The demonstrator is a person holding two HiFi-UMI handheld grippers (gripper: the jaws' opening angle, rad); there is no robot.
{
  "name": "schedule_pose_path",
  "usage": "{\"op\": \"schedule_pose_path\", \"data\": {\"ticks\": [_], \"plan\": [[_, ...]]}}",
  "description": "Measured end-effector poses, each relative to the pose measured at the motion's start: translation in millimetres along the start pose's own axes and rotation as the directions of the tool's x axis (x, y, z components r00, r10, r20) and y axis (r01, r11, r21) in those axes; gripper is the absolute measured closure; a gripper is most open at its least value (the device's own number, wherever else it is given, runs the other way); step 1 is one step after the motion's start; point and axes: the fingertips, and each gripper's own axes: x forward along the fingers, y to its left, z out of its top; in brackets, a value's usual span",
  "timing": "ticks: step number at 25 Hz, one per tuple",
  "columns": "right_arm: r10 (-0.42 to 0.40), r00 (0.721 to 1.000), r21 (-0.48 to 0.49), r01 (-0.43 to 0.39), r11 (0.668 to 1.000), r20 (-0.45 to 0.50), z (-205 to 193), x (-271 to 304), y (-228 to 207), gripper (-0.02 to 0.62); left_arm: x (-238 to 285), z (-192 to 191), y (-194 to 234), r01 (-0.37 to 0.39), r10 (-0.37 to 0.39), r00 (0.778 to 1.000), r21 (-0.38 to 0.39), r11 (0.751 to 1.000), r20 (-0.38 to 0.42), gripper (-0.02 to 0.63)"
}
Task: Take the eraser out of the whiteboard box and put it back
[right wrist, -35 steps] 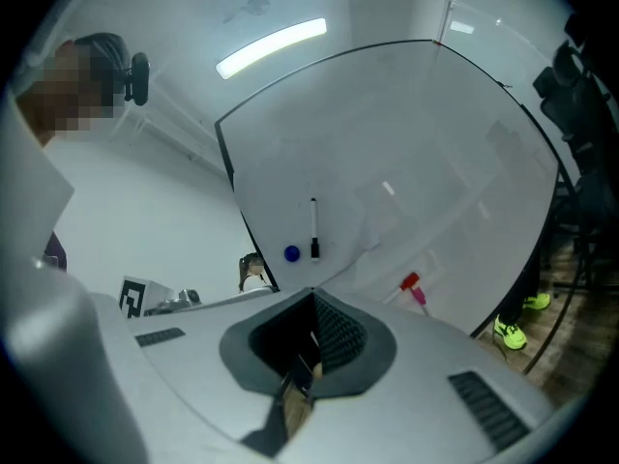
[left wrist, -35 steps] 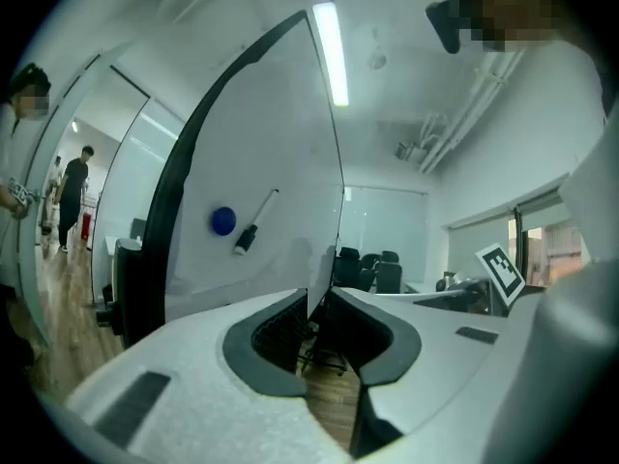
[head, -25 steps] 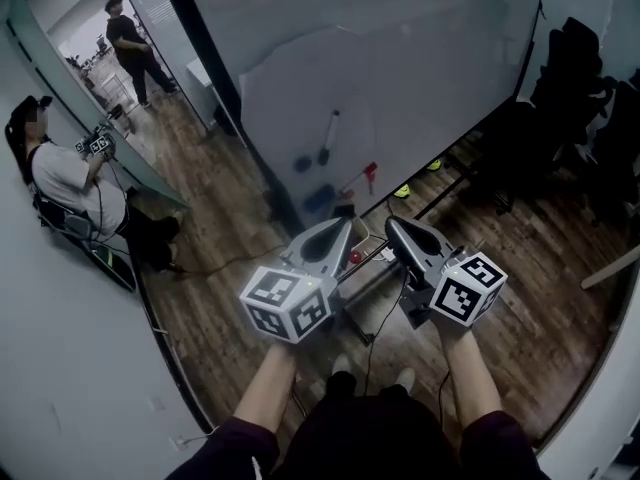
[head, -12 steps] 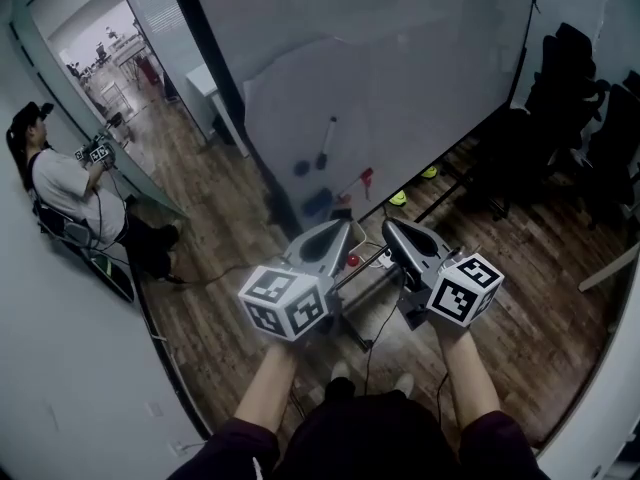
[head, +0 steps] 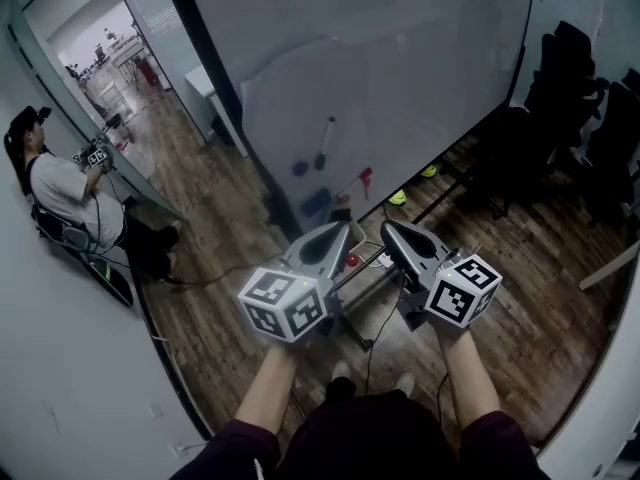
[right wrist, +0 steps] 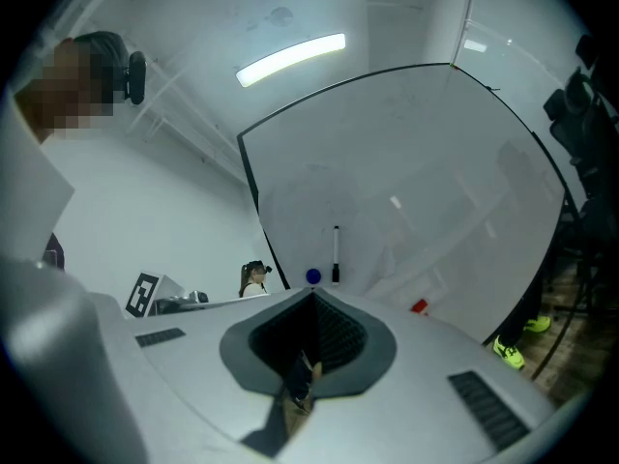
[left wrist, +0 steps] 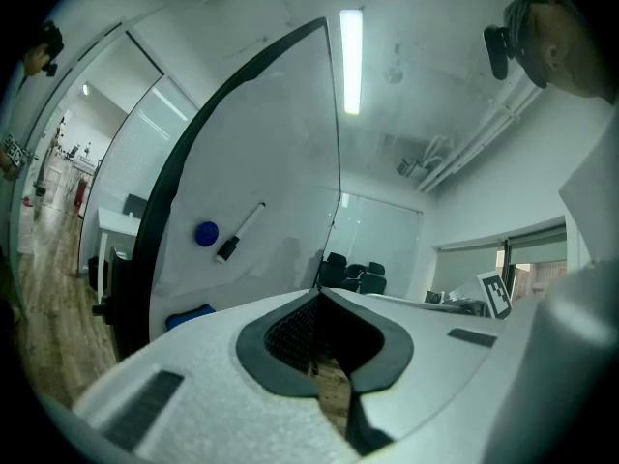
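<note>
- Head view: looks down on left gripper [head: 343, 226] and right gripper [head: 386, 227], side by side before whiteboard [head: 400, 88]; finds eraser [head: 318, 201], blue, low on whiteboard, ahead of both tips, untouched.
- Left gripper view: shows jaws pressed together with nothing between; catches eraser at lower left, marker [left wrist: 240, 232] and blue magnet [left wrist: 205, 233] above.
- Right gripper view: shows jaws closed and empty; marker on whiteboard beyond tips.

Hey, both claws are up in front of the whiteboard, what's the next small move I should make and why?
Probably open the left claw. Its jaws are together with nothing between them, and what looks like the blue eraser sits low by the whiteboard just ahead of it, untouched. The right claw is shut and empty too.
</note>
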Motion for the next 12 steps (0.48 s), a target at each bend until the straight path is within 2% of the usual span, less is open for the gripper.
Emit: {"op": "schedule_pose_path", "data": {"ticks": [12], "plan": [[0.000, 1.000, 0.011, 0.000, 1.000, 0.007, 0.0, 1.3, -3.2, 0.592, -1.0, -3.0, 4.4, -0.009, 0.009, 1.000, -0.013, 1.000, -0.002, 0.601]]}}
